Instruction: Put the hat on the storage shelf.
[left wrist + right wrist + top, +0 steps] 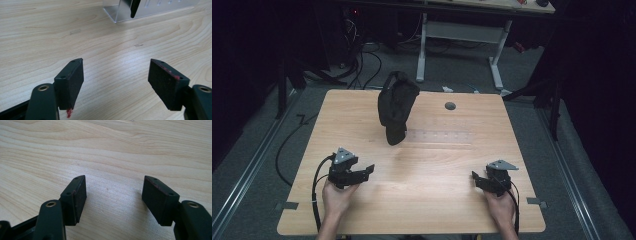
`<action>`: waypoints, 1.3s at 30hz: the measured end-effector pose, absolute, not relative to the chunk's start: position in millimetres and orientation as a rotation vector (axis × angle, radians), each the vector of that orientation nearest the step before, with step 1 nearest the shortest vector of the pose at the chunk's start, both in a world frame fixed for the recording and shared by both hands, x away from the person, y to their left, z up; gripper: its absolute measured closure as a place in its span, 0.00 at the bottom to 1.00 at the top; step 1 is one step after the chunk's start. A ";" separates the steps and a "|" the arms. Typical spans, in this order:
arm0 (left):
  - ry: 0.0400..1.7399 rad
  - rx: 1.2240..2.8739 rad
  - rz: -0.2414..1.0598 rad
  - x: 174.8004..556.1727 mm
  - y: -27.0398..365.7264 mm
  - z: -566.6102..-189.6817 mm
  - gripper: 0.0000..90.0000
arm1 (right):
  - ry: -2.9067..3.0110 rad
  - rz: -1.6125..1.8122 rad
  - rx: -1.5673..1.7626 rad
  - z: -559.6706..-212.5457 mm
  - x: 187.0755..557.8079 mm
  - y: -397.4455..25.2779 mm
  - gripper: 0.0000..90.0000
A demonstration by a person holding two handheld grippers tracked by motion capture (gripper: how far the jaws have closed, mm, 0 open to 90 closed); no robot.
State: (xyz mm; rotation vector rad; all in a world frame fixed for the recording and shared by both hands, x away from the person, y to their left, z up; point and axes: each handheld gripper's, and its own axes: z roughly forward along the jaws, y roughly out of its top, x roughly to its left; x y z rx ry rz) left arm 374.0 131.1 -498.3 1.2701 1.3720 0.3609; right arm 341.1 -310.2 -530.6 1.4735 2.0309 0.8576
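In the high view a person's two hands rest at the near edge of a light wooden table [422,200], each holding a gripper: the left gripper [368,170] sits near the left corner and the right gripper [475,176] near the right, both angled inward toward the middle, which reads as a ready stance before any reach. Well apart from both, toward the far side of the table, a dark cloth [395,105] stands upright in a draped, bunched heap; it appears to hang over one end of a clear plastic stand [442,136] that stretches to the right of it, which would explain why so limp a thing keeps its height. A small grey round grommet [450,106] is set into the tabletop beyond the stand. No brand, label or writing can be read in this view. In the left gripper view the jaws stand wide with only bare wood grain between them, holding nothing; at the top edge the corner of the clear stand [140,10] shows with a dark tip of the cloth [135,8] hanging down against it, so this gripper seems the one aimed at the cloth. Red flecks mark the pads [165,85], but no lettering. In the right gripper view the jaws likewise stand wide and empty over plain table, with no text visible.
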 end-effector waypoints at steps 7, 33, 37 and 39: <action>1.373 1.278 0.394 377.8 130.4 -506.3 0.32 | 2.030 0.858 1.476 -530.6 341.0 -310.0 0.41; 1.392 1.408 0.521 388.2 117.2 -539.9 0.31 | 2.036 0.860 1.469 -530.6 341.0 -310.0 0.41; 1.413 1.351 0.491 387.9 120.6 -547.0 0.29 | 2.036 0.860 1.469 -530.6 341.0 -310.0 0.40; 1.415 1.353 0.498 388.0 121.0 -547.2 0.29 | 2.036 0.861 1.471 -530.6 340.9 -309.9 0.41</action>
